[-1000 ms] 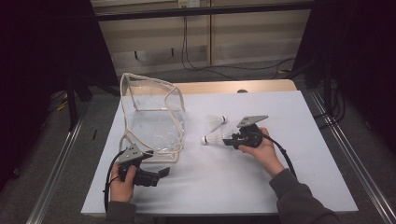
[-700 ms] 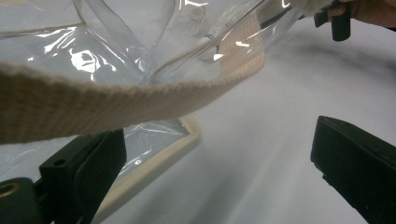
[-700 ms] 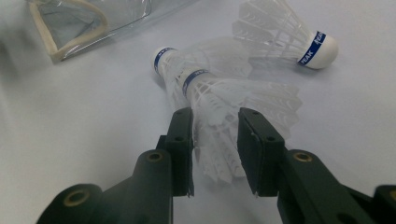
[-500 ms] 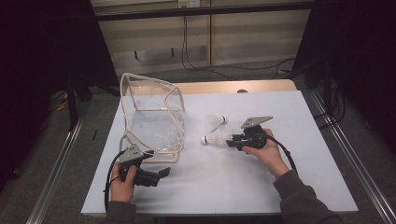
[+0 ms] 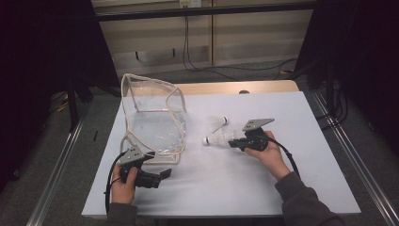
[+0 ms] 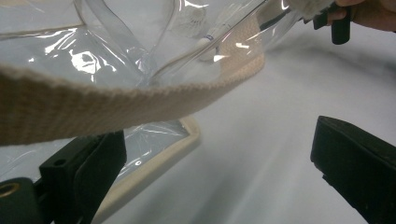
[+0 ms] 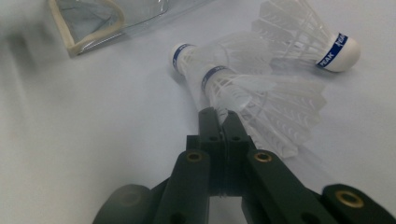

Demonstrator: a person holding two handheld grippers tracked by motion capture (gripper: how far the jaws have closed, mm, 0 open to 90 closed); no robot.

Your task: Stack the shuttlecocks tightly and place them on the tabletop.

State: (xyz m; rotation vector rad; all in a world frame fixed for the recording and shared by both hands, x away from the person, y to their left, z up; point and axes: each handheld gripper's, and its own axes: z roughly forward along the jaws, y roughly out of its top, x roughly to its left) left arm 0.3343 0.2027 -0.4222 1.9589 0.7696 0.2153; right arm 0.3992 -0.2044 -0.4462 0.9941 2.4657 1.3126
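While pinched, shuttlecock (image 7: 261, 100) beside another shuttlecock (image 7: 313, 32)

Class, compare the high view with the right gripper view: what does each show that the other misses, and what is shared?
High view: the left gripper with jaws apart, and the clear bag standing whole. Right gripper view: blue bands on the corks, and the right gripper, jaws just closed, pinching the feathers of a nested shuttlecock pair. Shared: the loose shuttlecock, the bag's edge, the white table.

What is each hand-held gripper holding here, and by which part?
The right hand-held gripper is shut on the feather skirt of a shuttlecock. The left hand-held gripper is open, holding nothing.
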